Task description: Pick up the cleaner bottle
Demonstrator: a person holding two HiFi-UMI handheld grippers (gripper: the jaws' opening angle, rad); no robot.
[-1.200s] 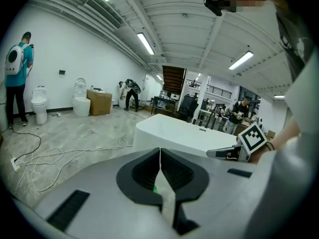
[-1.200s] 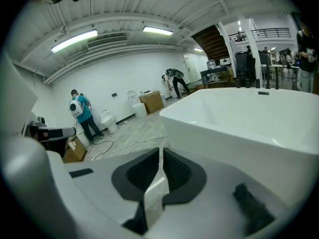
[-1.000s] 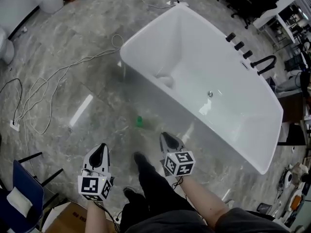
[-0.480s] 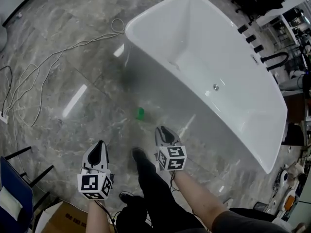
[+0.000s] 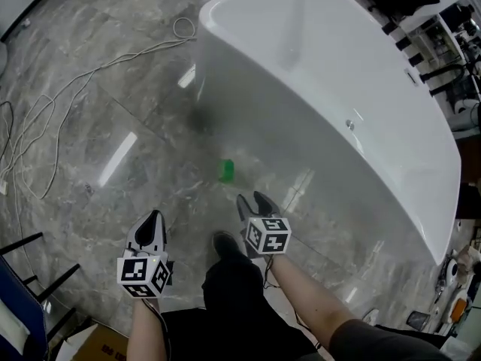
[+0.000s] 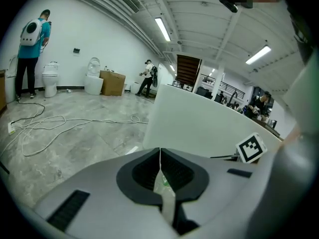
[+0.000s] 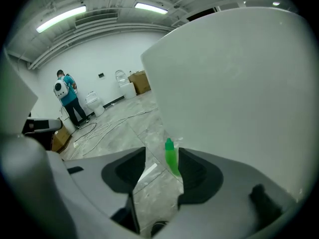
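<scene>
Jaws on the right gripper [image 5: 254,201] have just been opening and now stand well apart, with nothing between the pads. Those of the left gripper [image 5: 152,218] are closed together on nothing. My target, the green cleaner bottle [image 5: 227,170], stands upright on the grey floor [image 5: 113,111], close to the outer wall of the bathtub [image 5: 323,104]. It is ahead of the right gripper and apart from it. I judge this the approach. Next I'd centre the bottle in the gap, ease forward and down until the pads flank its body, then close without tipping it.
</scene>
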